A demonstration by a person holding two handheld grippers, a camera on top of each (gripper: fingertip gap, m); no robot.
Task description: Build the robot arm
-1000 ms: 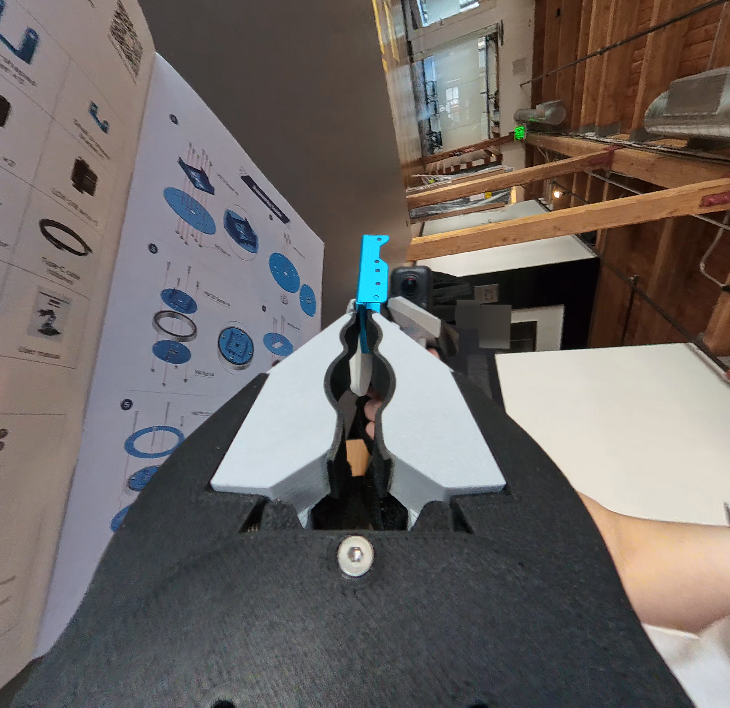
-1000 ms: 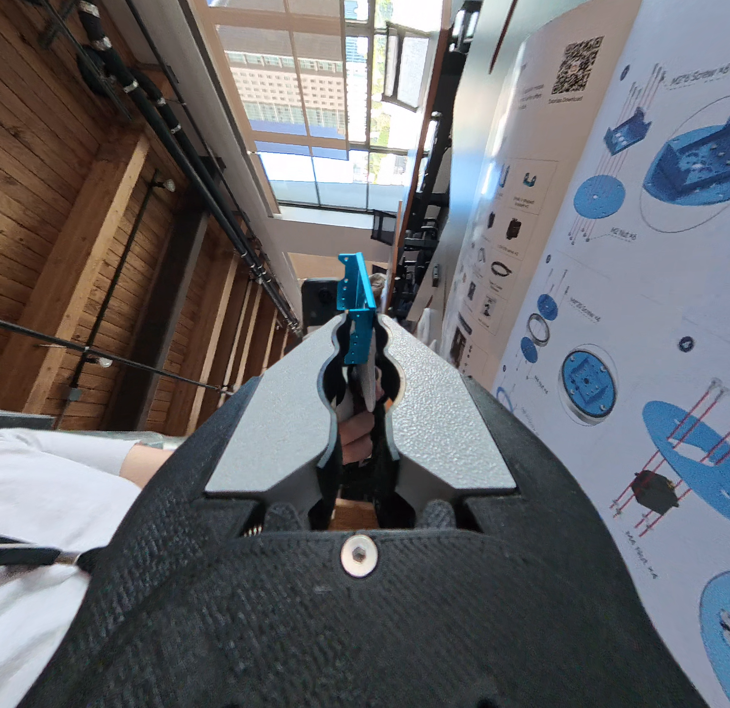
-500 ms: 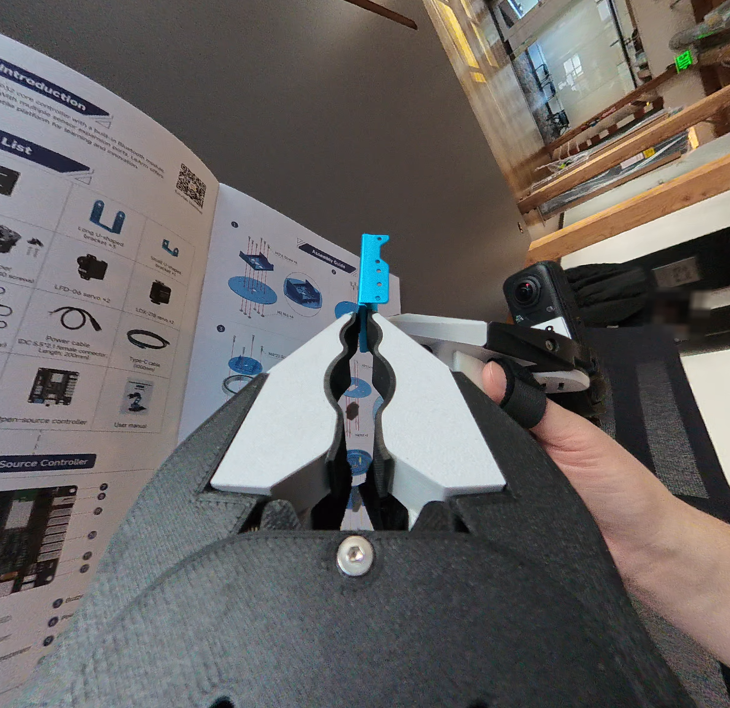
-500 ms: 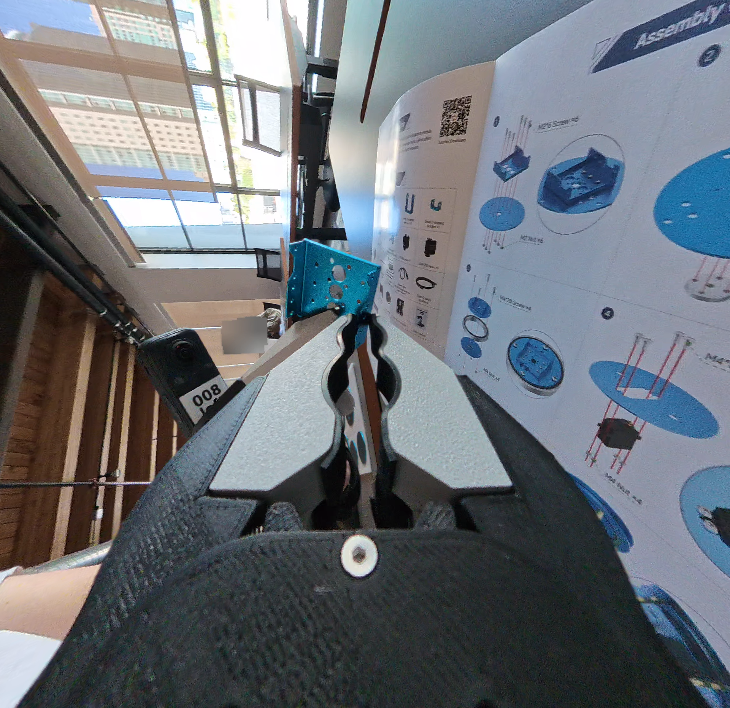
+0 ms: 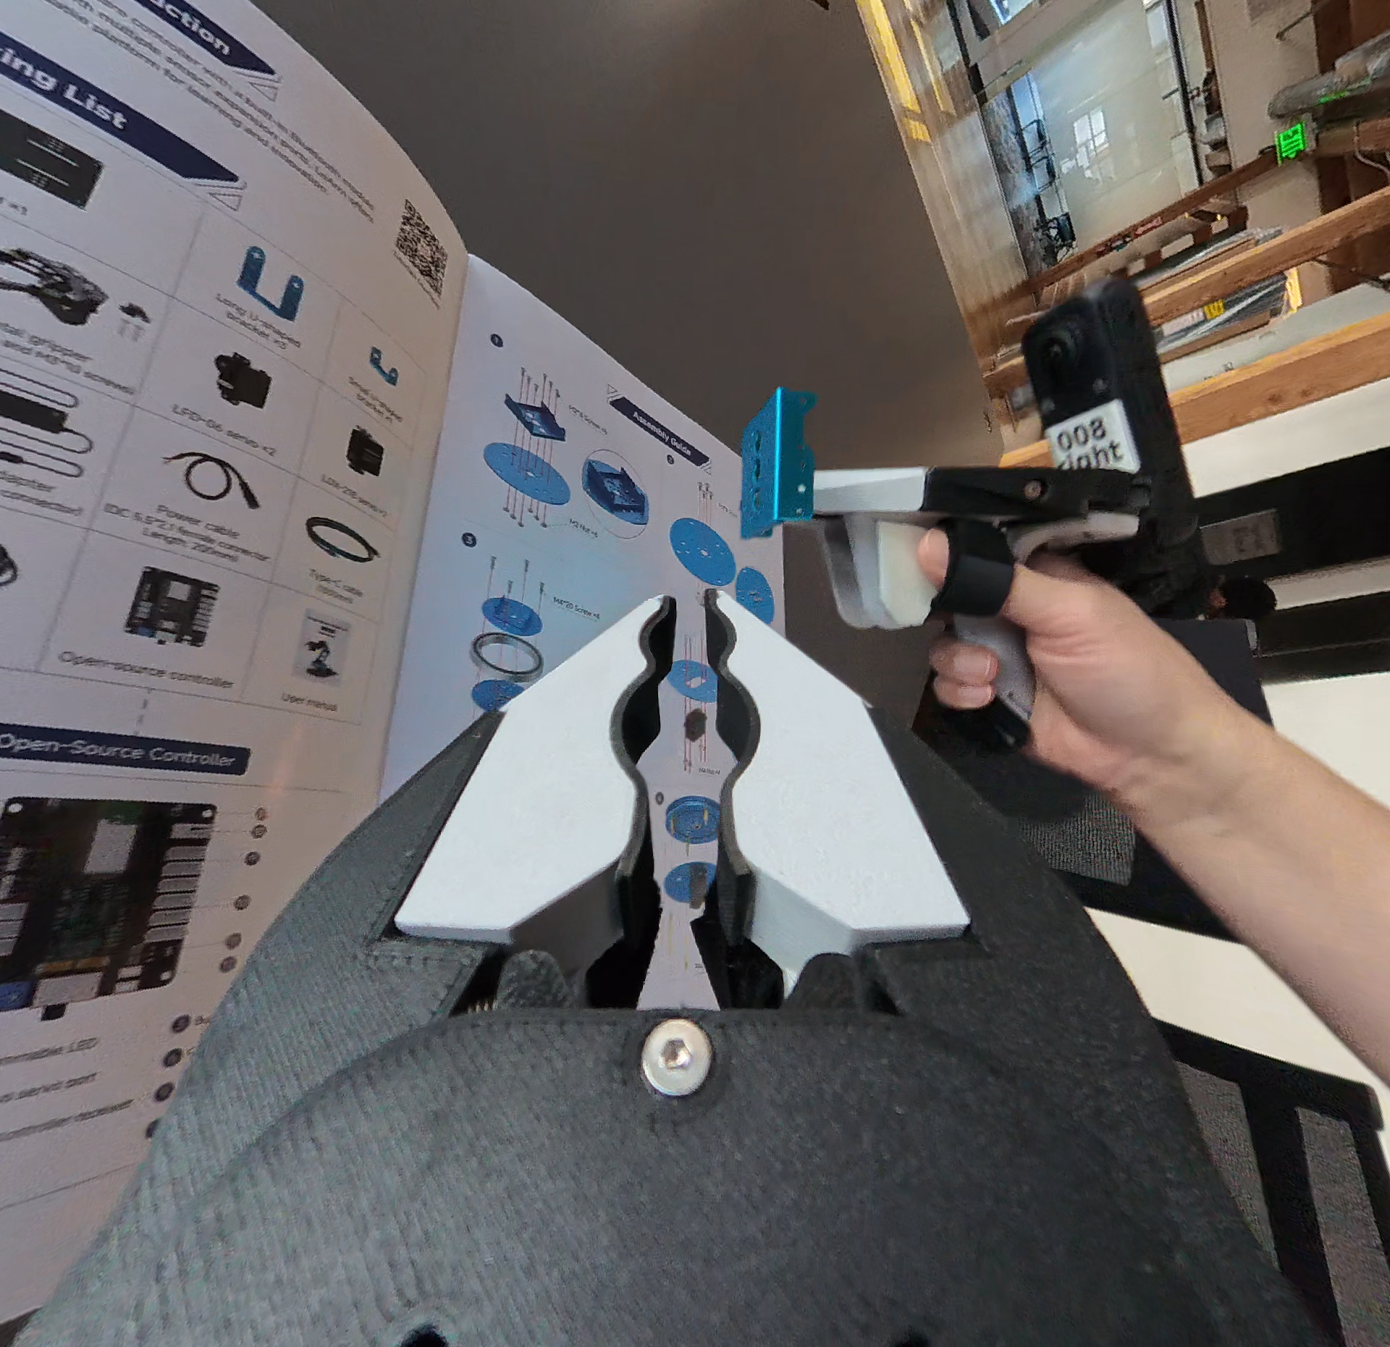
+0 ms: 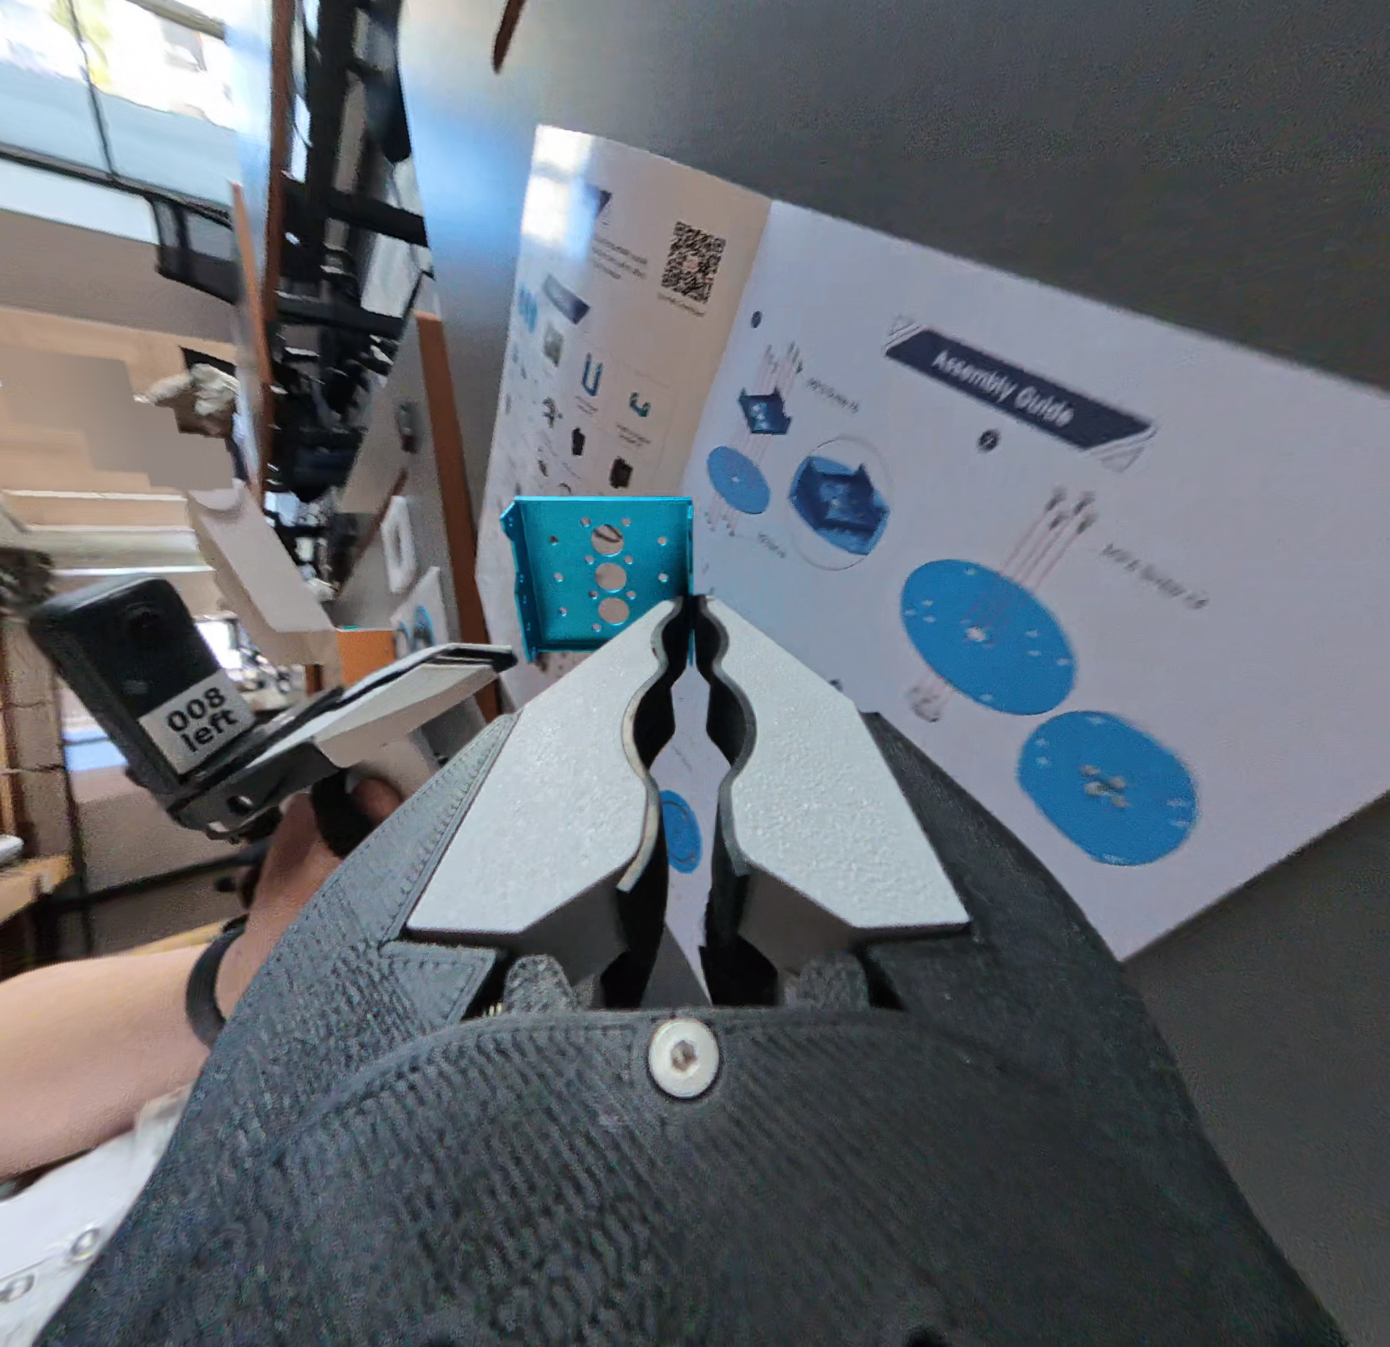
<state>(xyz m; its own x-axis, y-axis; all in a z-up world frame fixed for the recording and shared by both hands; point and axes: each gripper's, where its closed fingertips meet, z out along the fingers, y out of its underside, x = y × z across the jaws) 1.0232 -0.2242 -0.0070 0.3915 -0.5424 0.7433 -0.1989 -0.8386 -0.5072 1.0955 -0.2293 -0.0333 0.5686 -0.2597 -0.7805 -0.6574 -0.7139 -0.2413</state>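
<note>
On the dark grey surface (image 5: pixel 639 145) an open instruction booklet (image 5: pixel 301 484) is lying flat, its pages showing parts photographs and blue assembly diagrams. I am holding both tools above it.

My right tool (image 6: pixel 692 604) is pinching a blue bracket (image 6: pixel 602 566), a small folded metal plate drilled with round holes. The fingertips are pressed together on one side flange only, so most of the plate is standing clear to the left of the tips. From the left wrist view the same bracket (image 5: pixel 775 469) is hanging in the air at the end of my right tool (image 5: pixel 816 495), above the right-hand page and not touching it. My right hand (image 5: pixel 1053 672) is wrapped around the handle, one finger on the trigger.

My left tool (image 5: pixel 688 604) is holding nothing. Its fingers are parted by a narrow gap, and the printed page is showing through that gap. In the right wrist view its tips are sitting just beside the bracket's lower left corner; I cannot tell whether they are touching it.

In my judgement a hold this close to the edge is calling for a firm, even squeeze and a level wrist, since the metal could pivot or slip.

The booklet is covering most of the surface beneath both tools, and the left tool's tips are crowding the bracket's free side. Wooden beams (image 5: pixel 1203 273) are running far behind
</note>
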